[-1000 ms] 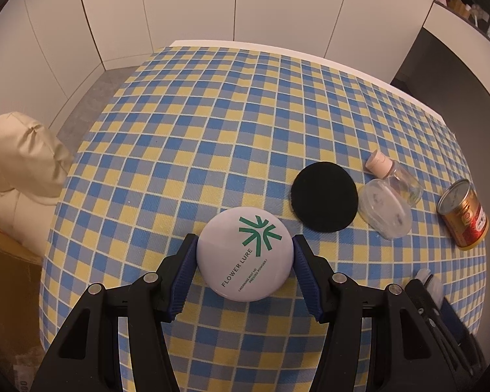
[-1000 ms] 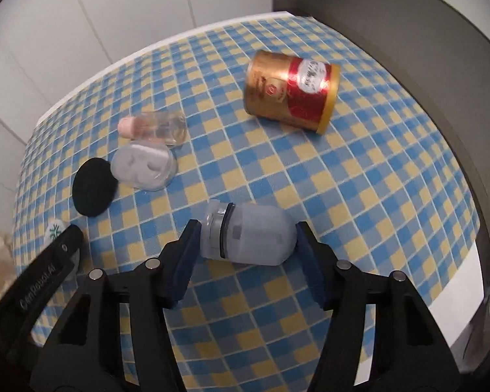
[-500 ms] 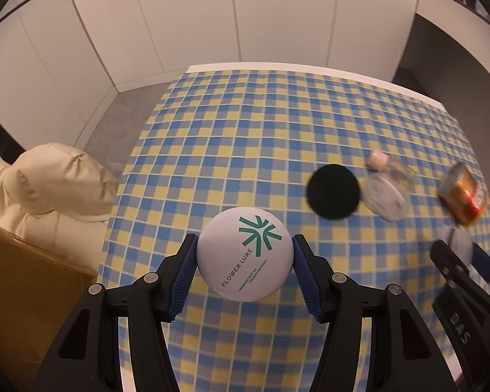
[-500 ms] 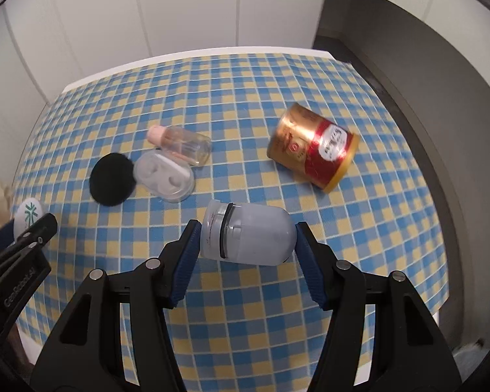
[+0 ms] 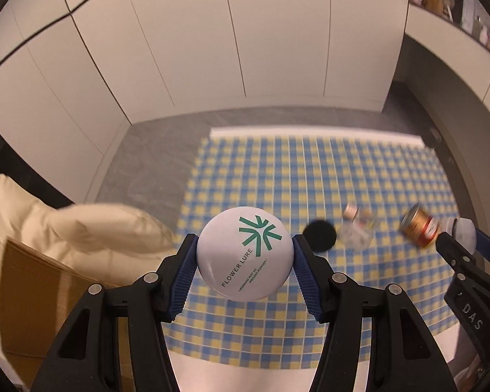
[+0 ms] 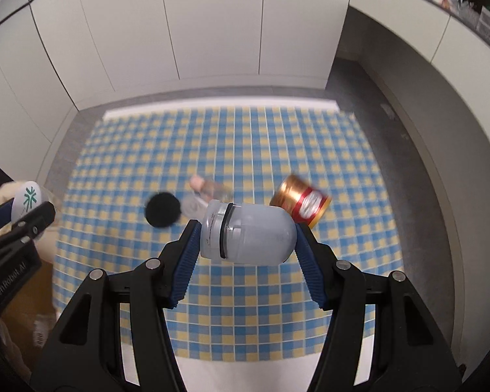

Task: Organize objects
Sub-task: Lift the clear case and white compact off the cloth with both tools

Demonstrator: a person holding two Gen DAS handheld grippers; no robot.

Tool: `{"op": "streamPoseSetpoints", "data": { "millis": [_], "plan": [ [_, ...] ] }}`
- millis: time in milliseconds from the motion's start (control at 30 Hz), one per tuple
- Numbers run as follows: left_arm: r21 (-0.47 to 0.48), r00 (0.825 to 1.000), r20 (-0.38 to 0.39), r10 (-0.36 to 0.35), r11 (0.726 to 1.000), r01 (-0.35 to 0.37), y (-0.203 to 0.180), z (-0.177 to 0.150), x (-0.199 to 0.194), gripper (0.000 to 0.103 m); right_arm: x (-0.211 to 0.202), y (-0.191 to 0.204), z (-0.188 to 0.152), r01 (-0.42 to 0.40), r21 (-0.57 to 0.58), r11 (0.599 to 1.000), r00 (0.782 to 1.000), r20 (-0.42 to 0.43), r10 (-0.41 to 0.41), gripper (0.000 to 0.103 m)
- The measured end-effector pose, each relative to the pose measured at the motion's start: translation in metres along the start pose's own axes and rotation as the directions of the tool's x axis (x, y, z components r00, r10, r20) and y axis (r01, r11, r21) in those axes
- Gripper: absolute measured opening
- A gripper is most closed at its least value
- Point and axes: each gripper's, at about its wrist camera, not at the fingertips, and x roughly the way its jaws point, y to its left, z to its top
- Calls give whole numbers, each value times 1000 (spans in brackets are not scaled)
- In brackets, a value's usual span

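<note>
Nearest to us in the left wrist view, our left claw [image 5: 245, 261] is clamped on a round white powder compact [image 5: 245, 254] with a green star mark, its blue pads [image 5: 183, 272] pressing the case from both sides at the lower centre of the frame, held clear above the tabletop. In the right wrist view, our right claw [image 6: 246, 240] is clamped on a frosted grey bottle [image 6: 250, 235] that lies sideways between the pads, cap end toward the left, also in the air at the lower centre. Each claw shows in the other's view: the right one at the right edge of the left view, the left one with its compact at the left edge of the right view. Below them spreads the tabletop [image 6: 245, 150] with its blue and yellow checked cloth, blurred. On it, in the middle of the right view, lie a black round pad [image 6: 163, 209], just right of it a clear round lid [image 6: 192, 205], partly hidden by the bottle, and a small clear bottle with a pink cap [image 6: 209, 186] on its side. A gold and red can [image 6: 302, 201] lies on its side further right. At the left of the left view we see a cream cushion [image 5: 65, 228] and a cardboard box [image 5: 49, 297]. Farthest off stand white cabinet doors [image 6: 212, 26] along the top.
</note>
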Motion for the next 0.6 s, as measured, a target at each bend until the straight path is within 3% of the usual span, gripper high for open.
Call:
{"op": "streamPoseSetpoints", "data": {
  "millis": [300, 600],
  "plan": [
    [-42, 995, 99, 33, 999, -29, 36, 52, -104, 58, -105, -8, 61, 0, -43, 999, 996, 94, 4, 60],
    [-83, 982, 189, 27, 996, -11, 57, 64, -200, 58, -215, -4, 94, -49, -77, 996, 970, 236, 66, 60]
  ]
}}
